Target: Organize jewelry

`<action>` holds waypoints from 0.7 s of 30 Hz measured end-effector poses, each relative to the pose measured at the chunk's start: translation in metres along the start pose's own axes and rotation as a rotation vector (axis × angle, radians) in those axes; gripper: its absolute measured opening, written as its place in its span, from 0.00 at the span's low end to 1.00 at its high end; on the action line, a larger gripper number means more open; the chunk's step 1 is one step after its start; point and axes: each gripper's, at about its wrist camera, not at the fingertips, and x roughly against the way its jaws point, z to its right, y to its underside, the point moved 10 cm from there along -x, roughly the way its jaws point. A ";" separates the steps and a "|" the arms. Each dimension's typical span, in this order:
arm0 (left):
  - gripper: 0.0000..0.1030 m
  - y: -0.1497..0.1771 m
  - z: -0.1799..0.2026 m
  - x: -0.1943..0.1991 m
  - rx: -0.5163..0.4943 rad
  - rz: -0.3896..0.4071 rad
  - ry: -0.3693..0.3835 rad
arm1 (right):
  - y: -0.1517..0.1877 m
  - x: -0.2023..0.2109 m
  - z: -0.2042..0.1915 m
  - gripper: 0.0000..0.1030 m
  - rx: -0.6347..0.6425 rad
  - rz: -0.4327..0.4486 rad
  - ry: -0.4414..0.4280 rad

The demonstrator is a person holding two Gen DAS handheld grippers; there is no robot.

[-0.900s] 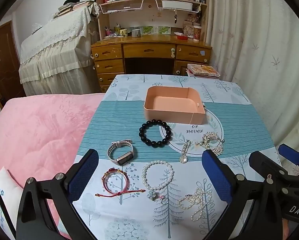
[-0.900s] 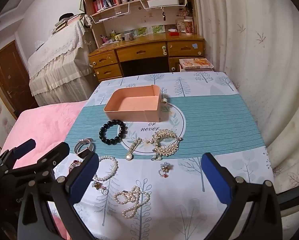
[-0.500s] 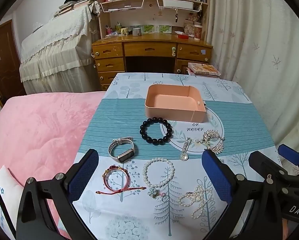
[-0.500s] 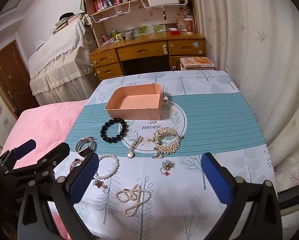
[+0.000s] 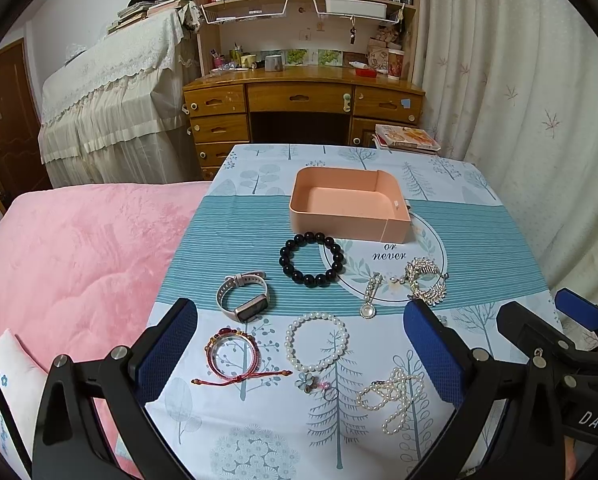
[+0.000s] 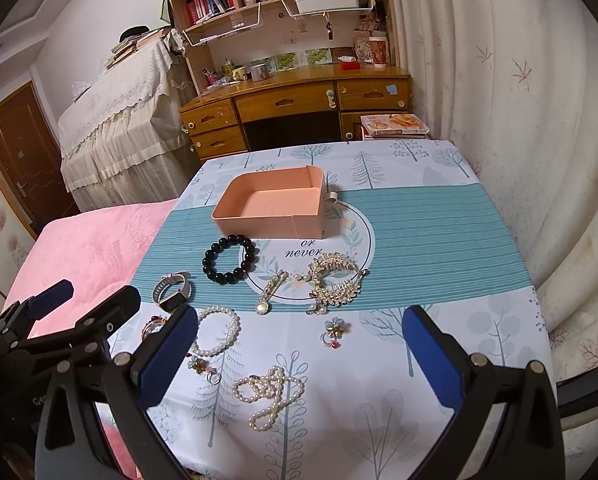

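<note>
An empty peach box (image 5: 349, 204) (image 6: 273, 206) stands mid-table. In front of it lie a black bead bracelet (image 5: 311, 258) (image 6: 229, 258), a watch (image 5: 245, 296) (image 6: 173, 290), a red cord bracelet (image 5: 233, 354), a pearl bracelet (image 5: 317, 342) (image 6: 215, 330), a pearl necklace (image 5: 395, 398) (image 6: 271, 394), a crystal hair comb (image 5: 425, 280) (image 6: 335, 280), a pendant clip (image 5: 369, 300) (image 6: 269, 292) and a flower ring (image 6: 333, 332). My left gripper (image 5: 299, 352) hovers open above the near bracelets. To its right, my right gripper (image 6: 299, 354) hangs open above the necklace. Neither holds anything.
The table wears a tree-print cloth (image 5: 475, 240). A pink bed (image 5: 71, 248) adjoins its left edge. Curtains (image 6: 519, 120) hang close on the right. A wooden desk (image 5: 303, 100) with shelves stands behind the far edge.
Both views have pulled back and up slightly, so the jewelry sits a little lower in frame. Both grippers stay open and empty; nothing on the table has moved.
</note>
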 end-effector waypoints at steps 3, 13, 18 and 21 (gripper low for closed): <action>0.99 0.000 0.000 -0.001 0.001 0.000 0.001 | 0.000 0.000 0.000 1.00 -0.001 -0.001 -0.002; 0.99 0.009 0.003 -0.005 0.002 -0.009 0.001 | 0.001 -0.001 0.000 1.00 -0.003 -0.005 -0.002; 0.99 0.013 0.004 -0.007 0.003 -0.014 0.002 | 0.001 -0.001 -0.001 1.00 -0.003 -0.003 -0.003; 0.99 0.015 0.004 -0.007 0.003 -0.016 0.001 | 0.001 -0.001 -0.001 1.00 -0.003 -0.005 -0.004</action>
